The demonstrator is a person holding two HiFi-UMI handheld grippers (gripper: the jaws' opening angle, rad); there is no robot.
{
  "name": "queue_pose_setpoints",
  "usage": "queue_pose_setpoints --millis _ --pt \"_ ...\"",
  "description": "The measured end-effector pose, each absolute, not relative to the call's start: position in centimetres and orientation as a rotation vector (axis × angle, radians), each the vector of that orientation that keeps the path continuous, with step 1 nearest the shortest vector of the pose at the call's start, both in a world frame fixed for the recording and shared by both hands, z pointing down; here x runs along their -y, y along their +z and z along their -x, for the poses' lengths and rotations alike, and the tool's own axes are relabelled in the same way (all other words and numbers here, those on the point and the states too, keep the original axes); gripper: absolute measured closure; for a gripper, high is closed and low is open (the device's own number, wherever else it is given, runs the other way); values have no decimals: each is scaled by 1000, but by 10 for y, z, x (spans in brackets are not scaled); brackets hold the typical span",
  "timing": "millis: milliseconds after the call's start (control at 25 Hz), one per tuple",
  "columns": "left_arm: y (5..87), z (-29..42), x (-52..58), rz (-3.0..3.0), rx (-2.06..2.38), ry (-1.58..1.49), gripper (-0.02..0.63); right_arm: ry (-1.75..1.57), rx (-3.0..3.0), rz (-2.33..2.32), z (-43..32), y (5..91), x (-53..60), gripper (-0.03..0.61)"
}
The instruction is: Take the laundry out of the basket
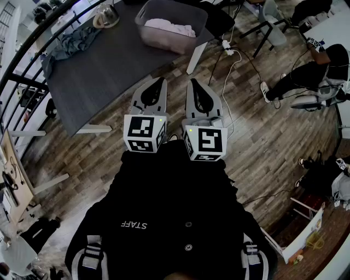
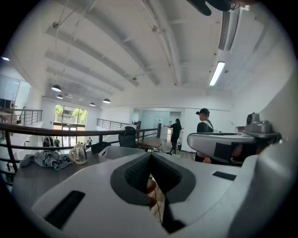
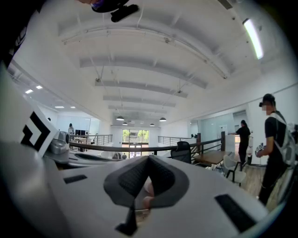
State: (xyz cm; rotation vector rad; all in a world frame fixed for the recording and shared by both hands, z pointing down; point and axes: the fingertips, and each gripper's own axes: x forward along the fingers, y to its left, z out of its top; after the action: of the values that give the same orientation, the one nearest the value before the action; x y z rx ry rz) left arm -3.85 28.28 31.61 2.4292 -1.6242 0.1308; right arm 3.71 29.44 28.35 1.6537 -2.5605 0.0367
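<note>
A grey laundry basket stands on the far end of the dark table, with pale pink laundry lying in it. A blue-grey garment lies on the table's left part. I hold both grippers close to my body over the wooden floor, short of the table's near edge. The left gripper and the right gripper point at the table side by side, both shut and empty. In the left gripper view the basket and the garment show beyond the shut left gripper.
A glass kettle stands at the table's far left. A black railing runs along the left. A power strip with cables lies on the floor by the table leg. A person sits at the right among office chairs.
</note>
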Motion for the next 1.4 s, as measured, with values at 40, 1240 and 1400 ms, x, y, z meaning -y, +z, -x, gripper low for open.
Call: queue_pose_setpoints --millis 40,1240,1400 --pt "317 38 -282 -2427 1625 130 612 37 2561 -1656 -38 284 -294 565" --pt "365 39 -176 -2322 1690 189 612 39 2449 -1621 -57 334 -185 565" --pt "363 49 -128 -2327 1691 171 612 -15 2460 -1609 -45 327 -139 565"
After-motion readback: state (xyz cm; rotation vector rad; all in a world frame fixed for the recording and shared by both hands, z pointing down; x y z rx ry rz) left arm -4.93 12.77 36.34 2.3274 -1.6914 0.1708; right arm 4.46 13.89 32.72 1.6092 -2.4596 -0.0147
